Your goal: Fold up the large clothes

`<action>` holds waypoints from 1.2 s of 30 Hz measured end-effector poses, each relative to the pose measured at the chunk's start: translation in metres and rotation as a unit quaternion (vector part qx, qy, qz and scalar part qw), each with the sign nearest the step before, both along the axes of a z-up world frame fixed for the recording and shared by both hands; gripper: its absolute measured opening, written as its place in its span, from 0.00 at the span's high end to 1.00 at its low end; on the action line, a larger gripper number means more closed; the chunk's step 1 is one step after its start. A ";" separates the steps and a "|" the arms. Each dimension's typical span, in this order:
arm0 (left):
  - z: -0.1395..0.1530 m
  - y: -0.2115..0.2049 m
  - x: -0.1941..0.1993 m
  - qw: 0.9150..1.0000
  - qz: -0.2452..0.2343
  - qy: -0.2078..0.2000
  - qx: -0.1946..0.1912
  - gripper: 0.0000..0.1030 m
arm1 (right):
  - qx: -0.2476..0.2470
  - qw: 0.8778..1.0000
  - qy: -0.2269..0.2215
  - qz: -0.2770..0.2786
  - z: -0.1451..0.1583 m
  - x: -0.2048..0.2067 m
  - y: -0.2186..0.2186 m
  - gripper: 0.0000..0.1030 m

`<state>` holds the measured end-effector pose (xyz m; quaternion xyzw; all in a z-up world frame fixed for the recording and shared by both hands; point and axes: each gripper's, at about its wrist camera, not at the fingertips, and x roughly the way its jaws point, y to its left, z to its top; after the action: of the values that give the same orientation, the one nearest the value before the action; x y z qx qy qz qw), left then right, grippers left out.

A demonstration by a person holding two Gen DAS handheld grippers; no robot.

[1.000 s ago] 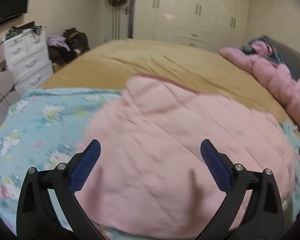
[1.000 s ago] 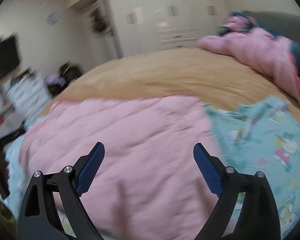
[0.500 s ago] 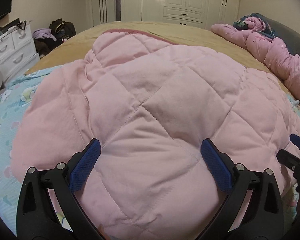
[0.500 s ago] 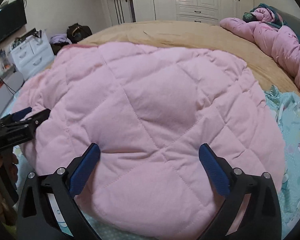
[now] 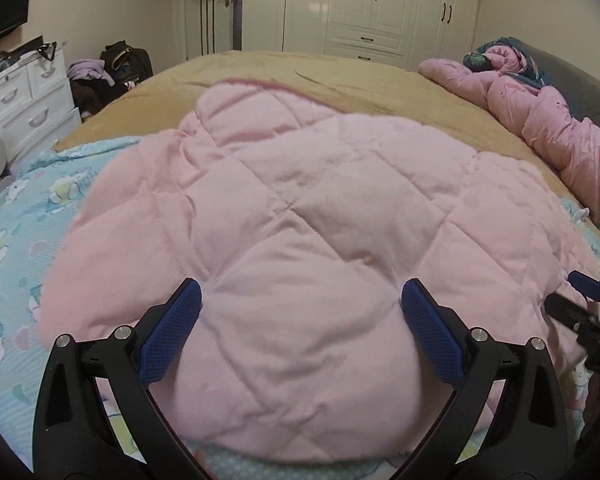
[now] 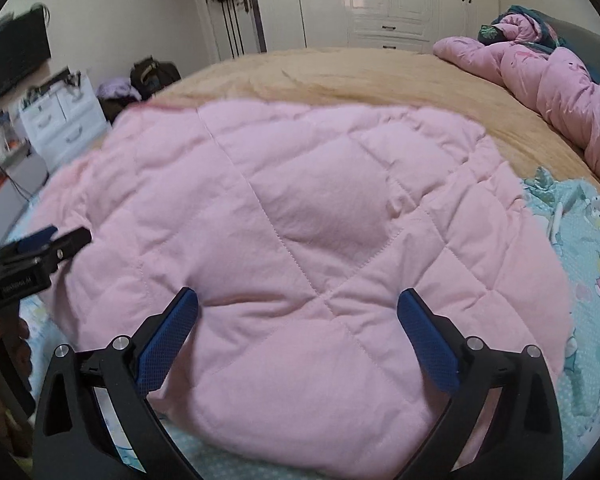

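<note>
Bed [image 5: 340,80] carries pink quilted garment [image 5: 300,240], spread flat at centre for folding. Left gripper [image 5: 300,320] and right gripper [image 6: 298,320] hover at its 6 o'clock hem, fingers spread wide, gripping nothing, likely readying a grasp.

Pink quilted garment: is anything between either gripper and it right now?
Nothing visible. The garment lies spread on the bed, and both the left gripper and right gripper hang open directly over its near part, with only bare fabric between their fingers.
</note>
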<state>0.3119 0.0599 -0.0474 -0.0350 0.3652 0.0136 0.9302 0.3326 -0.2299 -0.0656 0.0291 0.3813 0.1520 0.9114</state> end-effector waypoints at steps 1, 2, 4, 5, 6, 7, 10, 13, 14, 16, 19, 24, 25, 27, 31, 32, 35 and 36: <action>0.005 0.002 -0.003 1.000 0.004 -0.004 0.003 0.09 | 0.008 1.000 0.001 -0.002 0.003 -0.002 -0.003 0.04; 0.009 0.003 -0.005 1.000 0.007 -0.008 0.004 0.09 | 0.017 1.000 0.002 -0.002 0.006 -0.004 -0.006 0.04; 0.018 0.008 -0.011 1.000 0.013 -0.016 -0.002 0.09 | 0.027 1.000 0.001 -0.004 0.012 -0.008 -0.010 0.04; 0.022 0.010 -0.014 1.000 0.016 -0.021 -0.006 0.09 | 0.029 1.000 0.002 -0.004 0.015 -0.011 -0.012 0.04; 0.026 0.011 -0.016 0.999 0.018 -0.025 -0.008 0.09 | 0.029 1.000 0.001 -0.004 0.018 -0.014 -0.014 0.04; 0.030 0.012 -0.019 0.999 0.021 -0.028 -0.008 0.09 | 0.031 1.000 -0.002 -0.001 0.021 -0.017 -0.015 0.04; 0.036 0.015 -0.026 0.999 0.028 -0.033 0.000 0.09 | 0.032 0.999 -0.005 0.005 0.029 -0.027 -0.016 0.04; 0.041 0.021 -0.034 0.998 0.040 -0.040 0.007 0.09 | 0.039 0.999 -0.011 0.007 0.036 -0.037 -0.020 0.04; 0.043 0.023 -0.036 0.998 0.043 -0.042 0.007 0.09 | 0.042 0.999 -0.013 0.006 0.038 -0.040 -0.022 0.04; 0.045 0.027 -0.044 0.998 0.049 -0.046 0.007 0.09 | 0.043 0.999 -0.016 0.006 0.043 -0.045 -0.025 0.04; 0.048 0.031 -0.055 0.997 0.055 -0.051 0.006 0.09 | 0.044 0.999 -0.020 0.006 0.046 -0.053 -0.029 0.04; 0.056 0.037 -0.073 0.996 0.067 -0.065 0.010 0.09 | 0.048 0.998 -0.029 0.004 0.055 -0.065 -0.034 0.04; 0.058 0.038 -0.077 0.995 0.069 -0.067 0.009 0.09 | 0.048 0.998 -0.031 0.004 0.057 -0.067 -0.035 0.04; 0.060 0.039 -0.085 0.995 0.072 -0.072 0.008 0.09 | 0.050 0.998 -0.034 0.004 0.060 -0.071 -0.036 0.04; 0.062 0.041 -0.096 0.994 0.076 -0.076 0.007 0.09 | 0.055 0.998 -0.036 0.006 0.064 -0.080 -0.036 0.04; 0.062 0.042 -0.098 0.994 0.077 -0.076 0.007 0.09 | 0.056 0.998 -0.035 0.008 0.064 -0.081 -0.036 0.04; 0.059 0.043 -0.104 0.994 0.080 -0.071 0.007 0.09 | 0.059 0.998 -0.031 0.010 0.063 -0.087 -0.037 0.04; 0.058 0.043 -0.105 0.994 0.081 -0.070 0.007 0.09 | 0.060 0.998 -0.029 0.010 0.063 -0.089 -0.038 0.04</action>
<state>0.2068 0.1033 0.0110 -0.0591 0.2954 0.0890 0.9494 0.2431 -0.2675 -0.0028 0.0754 0.3448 0.1847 0.9172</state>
